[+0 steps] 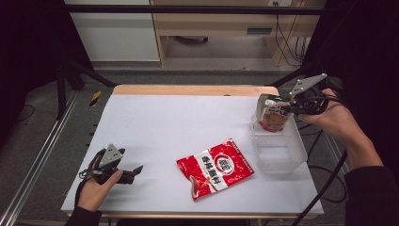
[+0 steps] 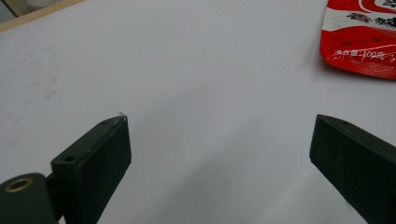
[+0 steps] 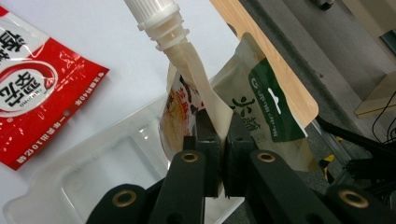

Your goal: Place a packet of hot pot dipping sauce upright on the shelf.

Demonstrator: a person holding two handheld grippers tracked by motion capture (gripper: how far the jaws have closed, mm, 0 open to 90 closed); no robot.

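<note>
Your left tongs [image 1: 137,169] rest low over the near left part of the white desk [image 1: 164,122], held in your left hand [image 1: 96,186]. Their jaws stand wide apart with nothing between them, and the left gripper view shows bare desk beneath them. Just right of centre, a red-and-white sachet [image 1: 215,168] lies flat on the desk, apart from both tongs; its corner shows at the upper right of the left gripper view.

Further right, a clear plastic tub [image 1: 282,153] sits near the desk's right edge. Your right tongs [image 1: 282,109] hang above the tub's far end, clamped tight on a spouted pouch [image 1: 272,115]. In the right gripper view the jaws pinch the pouch's narrow edge just below its white screw spout [image 3: 156,18], and a second pouch with a green label [image 3: 266,105] stands right behind it. The gripped pouch's lower part sits within the tub's rim.
</note>
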